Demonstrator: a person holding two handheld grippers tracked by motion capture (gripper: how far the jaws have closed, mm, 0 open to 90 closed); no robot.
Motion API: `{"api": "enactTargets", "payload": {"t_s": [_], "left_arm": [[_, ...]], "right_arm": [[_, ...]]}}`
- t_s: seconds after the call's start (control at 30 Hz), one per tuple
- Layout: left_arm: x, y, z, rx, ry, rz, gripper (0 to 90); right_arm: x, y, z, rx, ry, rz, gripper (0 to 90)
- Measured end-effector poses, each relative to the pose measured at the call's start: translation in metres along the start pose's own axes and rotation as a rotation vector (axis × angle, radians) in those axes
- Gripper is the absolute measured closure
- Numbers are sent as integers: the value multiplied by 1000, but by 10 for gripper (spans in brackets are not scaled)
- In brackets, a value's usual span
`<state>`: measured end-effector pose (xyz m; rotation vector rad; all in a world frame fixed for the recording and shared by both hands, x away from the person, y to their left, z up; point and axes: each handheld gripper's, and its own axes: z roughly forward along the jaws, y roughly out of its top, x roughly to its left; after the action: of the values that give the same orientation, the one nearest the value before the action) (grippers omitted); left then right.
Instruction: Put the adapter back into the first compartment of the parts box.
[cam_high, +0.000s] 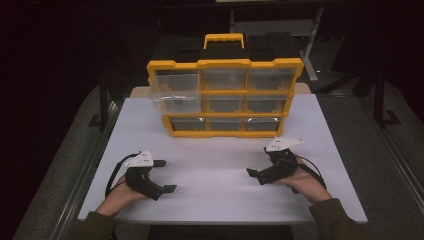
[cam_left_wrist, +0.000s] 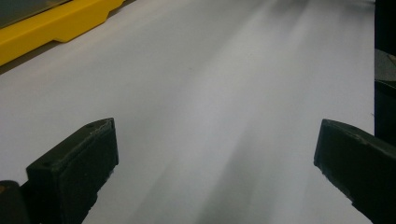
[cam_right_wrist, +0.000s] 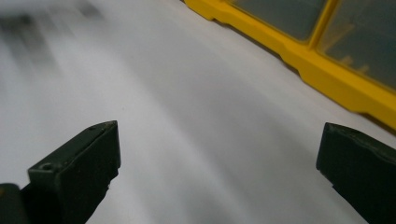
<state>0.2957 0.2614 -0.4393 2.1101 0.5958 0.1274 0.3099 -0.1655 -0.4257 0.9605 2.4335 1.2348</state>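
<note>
- White tabletop (cam_high: 220, 185) carries everything in the high view; dark floor lies around it.
- At the left, the left gripper (cam_high: 164, 176) rests low on the near part of the table, held in the person's left hand (cam_high: 120, 196), a cable looping from its back. Its jaws stand wide apart with nothing between them; in the left gripper view only bare white surface lies between the two black jaws, and a yellow edge of the organiser (cam_left_wrist: 56, 28) shows at the upper left.
- In the middle, farther back, the yellow organiser (cam_high: 225, 64) stands upright on the table, with a handle on top and three rows of three clear drawers. The upper-left drawer (cam_high: 176, 85) sticks out from the frame; the others sit flush.
- At the right, the right gripper (cam_high: 256, 176) lies near the table's front, held in the right hand (cam_high: 305, 182), well apart from the organiser. Its jaws are spread, empty, over bare table; the right gripper view shows the organiser's yellow base (cam_right_wrist: 327, 74) at the upper right.
</note>
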Motion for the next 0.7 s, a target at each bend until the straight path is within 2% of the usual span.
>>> {"api": "enactTargets", "payload": {"t_s": [0.23,0.33,0.7], "left_arm": [[1,-1,-1,1,2,-1,0],[1,-1,-1,0,3,-2,0],[2,-2,-1,8,10,-1,0]], "right_arm": [[-3,-21,-5,-16,-16,52,0],[-5,-27,-6,-12,-19,60,0],[-4,-35,-4,14,-14,43,0]]}}
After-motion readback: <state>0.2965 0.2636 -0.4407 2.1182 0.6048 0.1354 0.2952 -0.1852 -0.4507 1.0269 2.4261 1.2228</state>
